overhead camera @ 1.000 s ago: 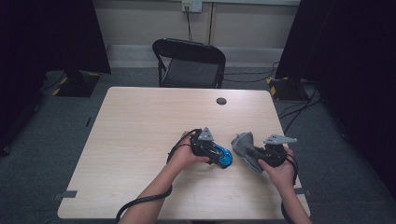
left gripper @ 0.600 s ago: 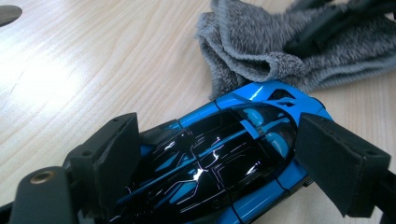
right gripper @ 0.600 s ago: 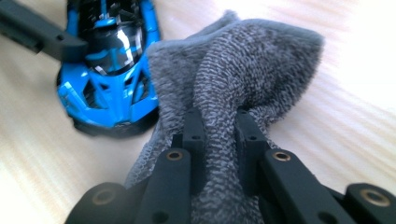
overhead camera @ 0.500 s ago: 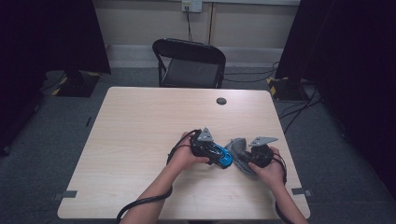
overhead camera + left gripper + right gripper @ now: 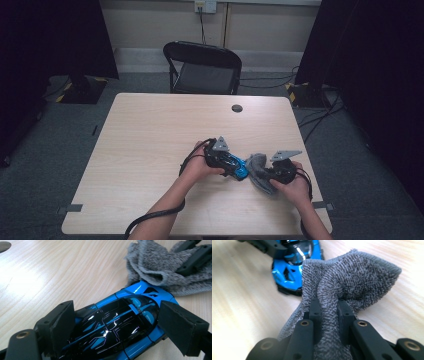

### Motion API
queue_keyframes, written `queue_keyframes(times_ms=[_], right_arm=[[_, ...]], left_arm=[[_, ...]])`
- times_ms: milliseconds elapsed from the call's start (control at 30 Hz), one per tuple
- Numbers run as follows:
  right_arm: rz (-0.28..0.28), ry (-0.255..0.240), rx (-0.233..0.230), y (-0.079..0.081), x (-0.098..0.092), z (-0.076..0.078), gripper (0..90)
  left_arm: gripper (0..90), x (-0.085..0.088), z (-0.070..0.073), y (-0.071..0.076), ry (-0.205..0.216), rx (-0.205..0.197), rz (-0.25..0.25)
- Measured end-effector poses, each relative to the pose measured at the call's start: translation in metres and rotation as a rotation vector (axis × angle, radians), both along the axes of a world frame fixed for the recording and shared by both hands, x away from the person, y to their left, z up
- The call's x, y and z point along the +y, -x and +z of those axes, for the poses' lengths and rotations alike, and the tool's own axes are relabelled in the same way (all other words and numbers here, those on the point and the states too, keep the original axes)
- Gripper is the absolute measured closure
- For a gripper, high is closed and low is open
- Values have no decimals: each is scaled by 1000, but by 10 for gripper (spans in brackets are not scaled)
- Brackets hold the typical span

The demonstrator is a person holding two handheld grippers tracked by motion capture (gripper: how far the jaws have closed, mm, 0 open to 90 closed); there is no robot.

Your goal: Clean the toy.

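A blue and black toy car [image 5: 117,327] rests on the wooden table [image 5: 150,150], gripped across its width by my left gripper [image 5: 122,315], whose foam pads [image 5: 62,322] sit against both sides. In the high view the car [image 5: 240,170] lies just right of the left gripper [image 5: 233,165]. My right gripper [image 5: 329,307] is shut on a bunched grey terry cloth [image 5: 347,277]. The cloth [image 5: 152,262] touches the car's far end. From above, the cloth [image 5: 256,165] sits between the car and the right gripper [image 5: 267,172].
A black folding chair [image 5: 202,70] stands behind the table's far edge. A round dark cable grommet [image 5: 237,108] sits in the tabletop toward the back. Both hands work near the table's front right part; cables trail off the front edge.
The right hand has carried the cloth leftward up to the car, so the cloth now touches it. The left hand and car stayed put.
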State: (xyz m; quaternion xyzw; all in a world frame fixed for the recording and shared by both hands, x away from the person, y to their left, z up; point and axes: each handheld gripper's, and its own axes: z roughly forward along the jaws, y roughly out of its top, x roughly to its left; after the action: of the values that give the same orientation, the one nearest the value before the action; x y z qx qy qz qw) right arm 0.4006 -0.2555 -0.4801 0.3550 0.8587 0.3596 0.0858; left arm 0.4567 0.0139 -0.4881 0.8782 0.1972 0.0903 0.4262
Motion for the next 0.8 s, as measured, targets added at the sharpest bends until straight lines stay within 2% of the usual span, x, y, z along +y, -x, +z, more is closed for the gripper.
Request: queue_keyframes(times_ms=[467, 800], right_arm=[[108, -60, 58, 9, 7, 1, 784], [186, -57, 66, 14, 19, 2, 784]], left_arm=[[138, 0, -1, 0, 5, -4, 8], [138, 0, 0, 1, -1, -7, 8]])
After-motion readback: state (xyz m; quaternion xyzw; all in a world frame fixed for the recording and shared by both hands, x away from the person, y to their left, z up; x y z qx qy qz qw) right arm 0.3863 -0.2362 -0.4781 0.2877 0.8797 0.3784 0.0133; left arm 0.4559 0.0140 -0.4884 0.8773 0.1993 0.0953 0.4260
